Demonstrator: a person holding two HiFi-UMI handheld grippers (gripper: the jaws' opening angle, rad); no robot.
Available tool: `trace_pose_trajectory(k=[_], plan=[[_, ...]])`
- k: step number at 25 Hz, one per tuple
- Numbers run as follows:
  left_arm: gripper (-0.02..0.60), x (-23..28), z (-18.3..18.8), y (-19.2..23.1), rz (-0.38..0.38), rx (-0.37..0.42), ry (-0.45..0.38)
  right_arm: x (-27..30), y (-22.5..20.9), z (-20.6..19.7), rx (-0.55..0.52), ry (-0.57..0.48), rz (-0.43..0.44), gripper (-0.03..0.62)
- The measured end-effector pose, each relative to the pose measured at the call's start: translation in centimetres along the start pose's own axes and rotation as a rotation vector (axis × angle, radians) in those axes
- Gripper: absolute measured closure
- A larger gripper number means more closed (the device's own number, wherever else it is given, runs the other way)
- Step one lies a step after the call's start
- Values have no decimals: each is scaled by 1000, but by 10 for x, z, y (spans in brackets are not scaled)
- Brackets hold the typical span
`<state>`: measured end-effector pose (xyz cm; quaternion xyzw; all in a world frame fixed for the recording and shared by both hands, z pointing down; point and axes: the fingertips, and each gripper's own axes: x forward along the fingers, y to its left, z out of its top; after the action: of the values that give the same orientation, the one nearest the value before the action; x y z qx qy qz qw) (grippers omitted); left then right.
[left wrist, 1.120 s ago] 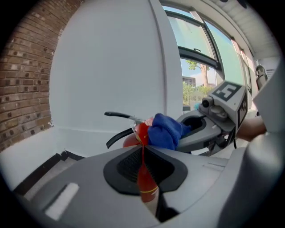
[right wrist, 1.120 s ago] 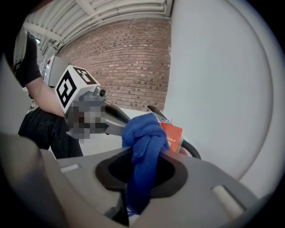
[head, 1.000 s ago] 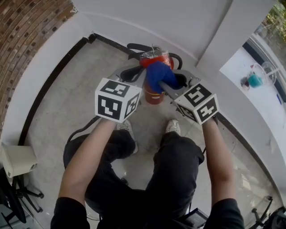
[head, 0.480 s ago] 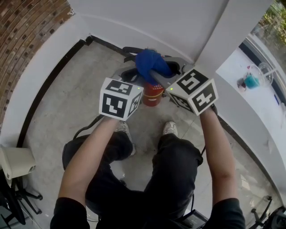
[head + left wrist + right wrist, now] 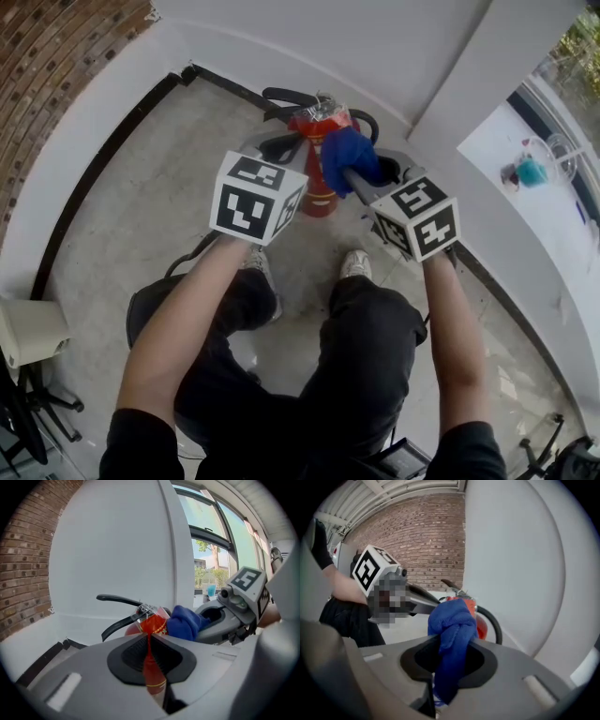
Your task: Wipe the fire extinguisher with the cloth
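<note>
A red fire extinguisher (image 5: 319,195) with black levers and a hose stands on the floor by the white wall. My right gripper (image 5: 354,176) is shut on a bunched blue cloth (image 5: 349,157), and the cloth presses against the right side of the extinguisher's top. In the right gripper view the cloth (image 5: 452,625) hangs between the jaws in front of the extinguisher (image 5: 481,626). My left gripper (image 5: 281,148) sits just left of the levers with its jaws shut. The left gripper view shows only the extinguisher's red body (image 5: 153,620) in the slit; nothing is seen pinched.
The white wall (image 5: 375,56) and its black skirting run close behind the extinguisher. A white pillar and a window ledge (image 5: 525,159) lie to the right. The person's knees and shoes (image 5: 361,265) are just in front. A brick wall (image 5: 56,56) is at the far left.
The right gripper carried the cloth up over the extinguisher's top toward the wall, then back down to its right side. The left gripper stayed beside the levers.
</note>
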<state>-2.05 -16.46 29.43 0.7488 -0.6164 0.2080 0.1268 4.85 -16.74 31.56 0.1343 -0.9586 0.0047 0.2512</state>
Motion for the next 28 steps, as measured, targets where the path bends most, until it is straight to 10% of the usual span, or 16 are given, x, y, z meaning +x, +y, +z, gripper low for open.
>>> trace_pose_trajectory(k=[7, 28], plan=[[578, -2, -2, 1, 7, 14, 10, 11, 40, -20, -58, 49, 112, 513], [534, -18, -52, -30, -23, 131, 57, -55, -17, -34, 119, 14, -91, 513]])
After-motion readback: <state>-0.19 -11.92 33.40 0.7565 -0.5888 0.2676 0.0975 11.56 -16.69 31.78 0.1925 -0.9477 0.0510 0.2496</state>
